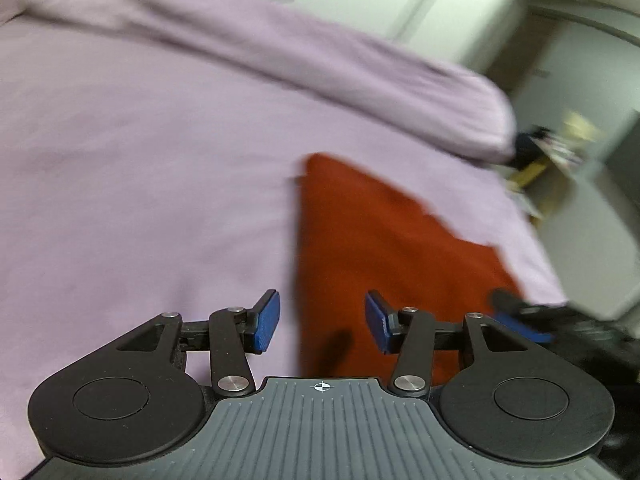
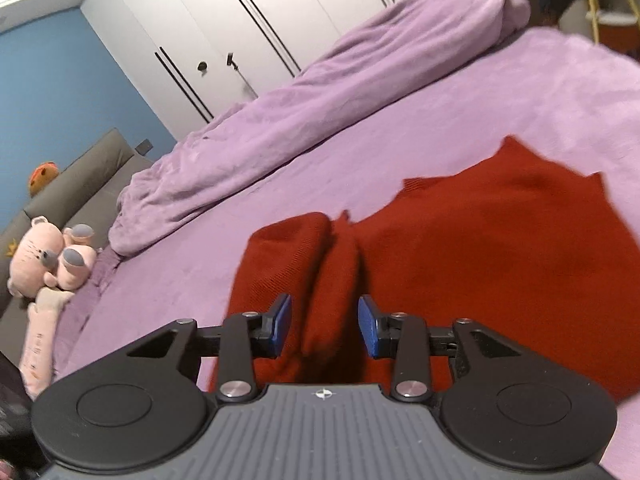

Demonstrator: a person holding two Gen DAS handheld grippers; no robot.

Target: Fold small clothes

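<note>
A small red knit garment (image 2: 480, 240) lies on the purple bed sheet (image 2: 520, 92), with a bunched fold at its left side (image 2: 304, 256). It also shows in the left wrist view (image 1: 380, 248). My right gripper (image 2: 324, 326) is open, its blue pads on either side of the bunched fold, just above it. My left gripper (image 1: 322, 324) is open and empty above the garment's left edge. The right gripper's blue fingers (image 1: 520, 322) appear blurred at the garment's right side in the left wrist view.
A rolled purple duvet (image 2: 320, 100) lies along the far side of the bed, also in the left wrist view (image 1: 320, 52). A pink plush toy (image 2: 48, 256) sits by a grey headboard (image 2: 80, 176) at left. White wardrobe doors (image 2: 248, 20) stand behind.
</note>
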